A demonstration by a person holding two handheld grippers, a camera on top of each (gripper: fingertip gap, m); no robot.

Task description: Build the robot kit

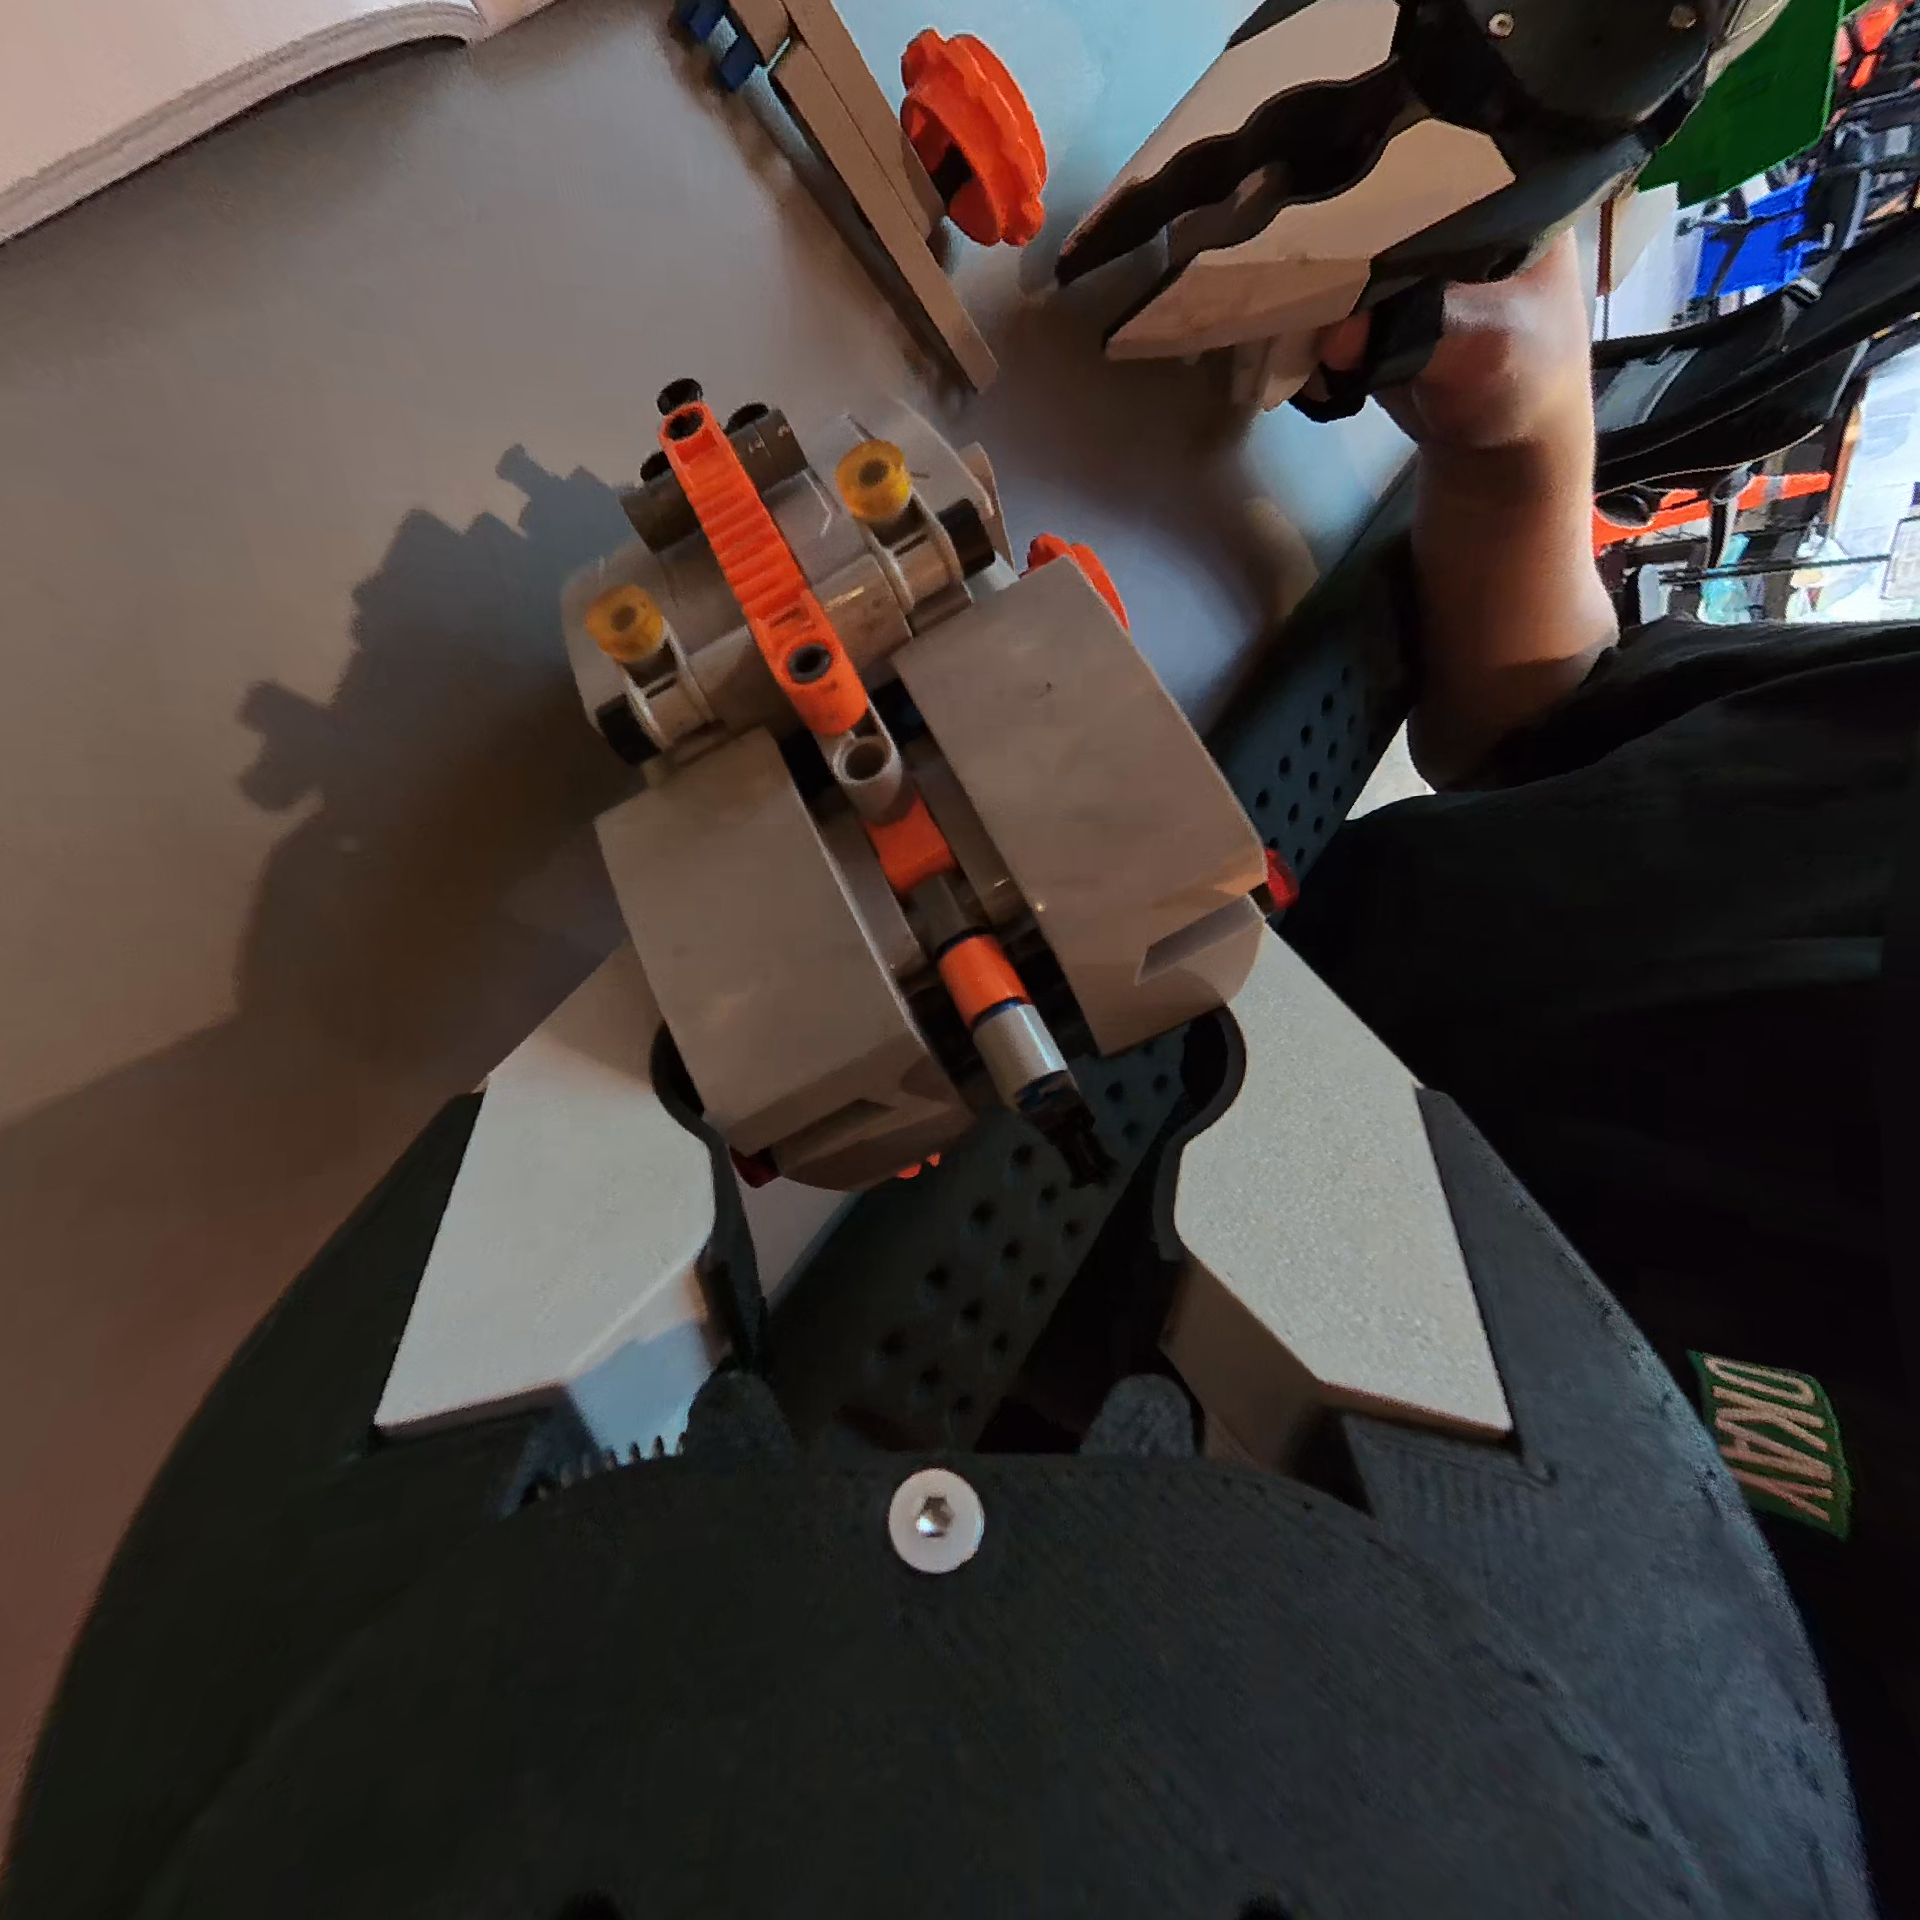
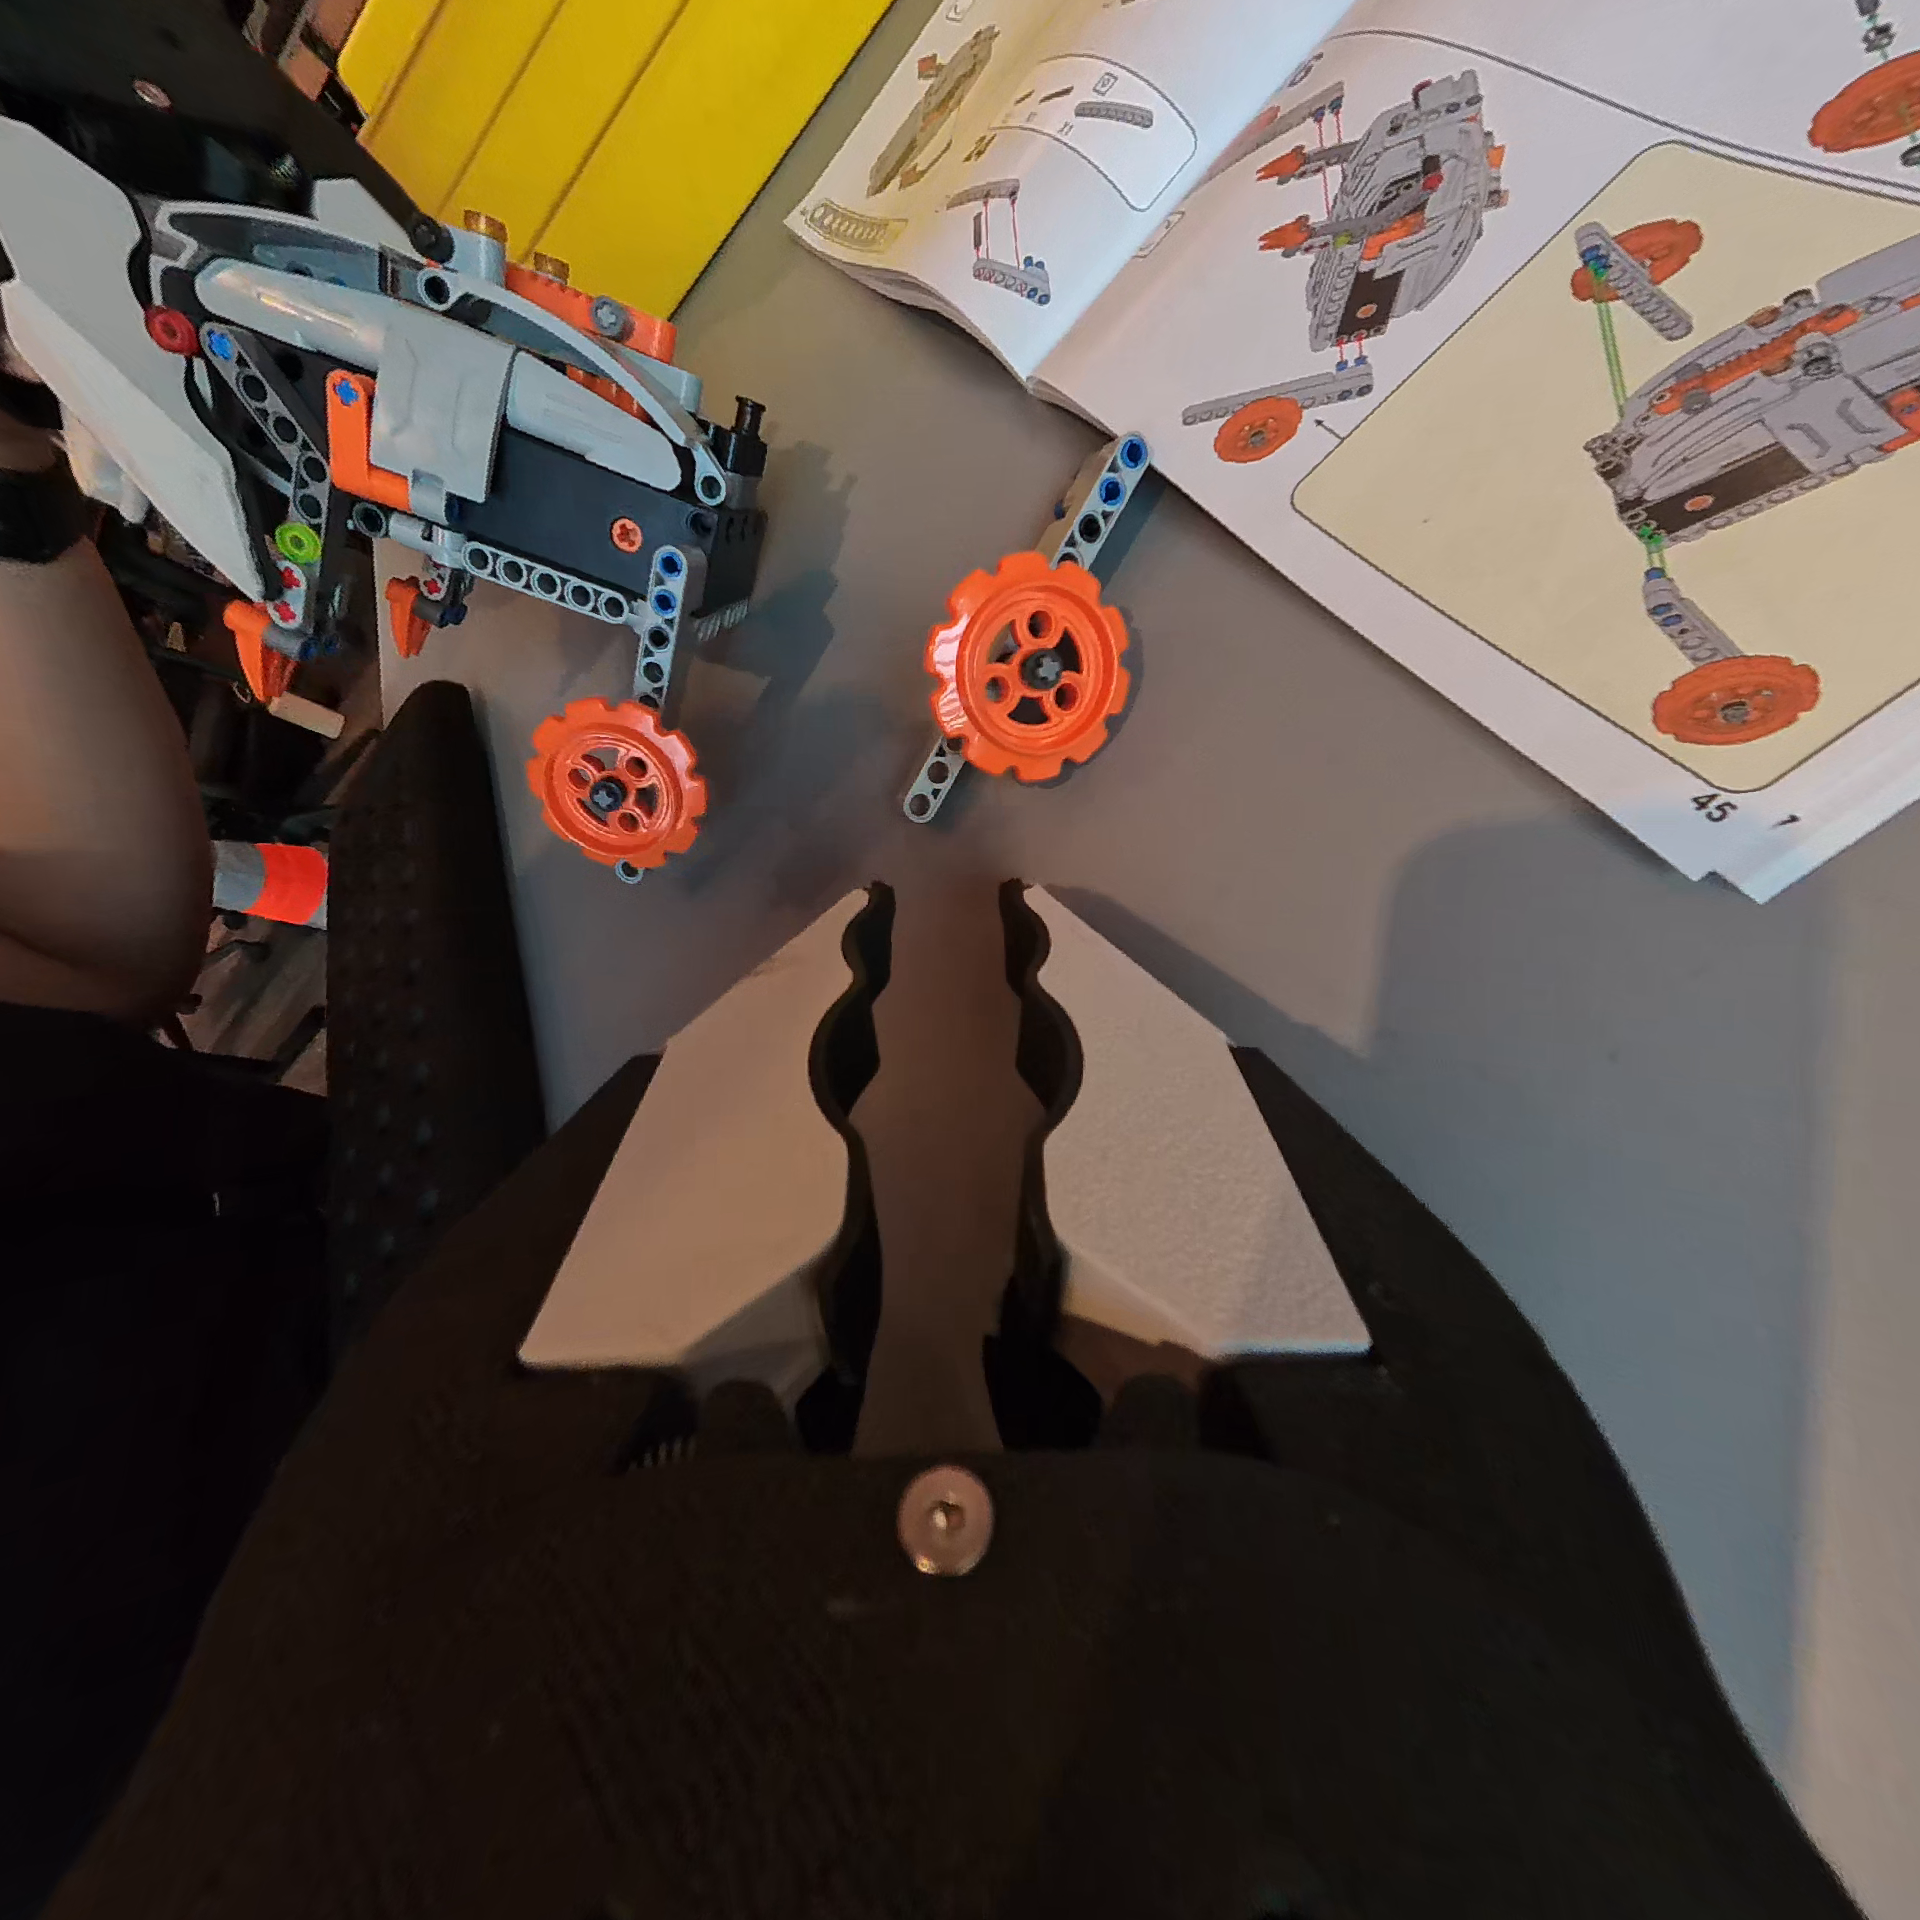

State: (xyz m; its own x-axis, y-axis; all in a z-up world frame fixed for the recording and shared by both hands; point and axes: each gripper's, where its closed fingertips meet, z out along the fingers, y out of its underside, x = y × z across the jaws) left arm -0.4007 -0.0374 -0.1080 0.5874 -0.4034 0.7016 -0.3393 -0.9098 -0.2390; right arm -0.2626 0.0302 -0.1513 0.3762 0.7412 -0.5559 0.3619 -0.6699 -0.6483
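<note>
Smooth grey tabletop [image 2: 1455, 1039] fills both views, matte and bare between the pieces. At one o'clock in the right wrist view lies an open instruction booklet [image 2: 1351, 343], glossy white paper with coloured diagrams, cut off by the frame's top and right edges. At ten o'clock sits the brick-built model [image 2: 499, 416], grey curved panels over a black studded core with orange trim, its rear hidden inside the left gripper [image 1: 935, 1049], whose matte black, wavy-edged jaws are clamped on the model's grey panels. One orange toothed wheel [image 2: 615, 781] hangs from the model on a perforated grey beam. A second, loose wheel assembly [image 2: 1029, 665], one orange wheel on one grey holed beam with blue pins, lies flat at twelve o'clock just past the right gripper [image 2: 940, 894], whose rough black fingers stand a narrow gap apart, gripping nothing. In the left wrist view two translucent yellow studs [image 1: 873, 480] top the model; background shelves at two o'clock are too blurred to identify.
</note>
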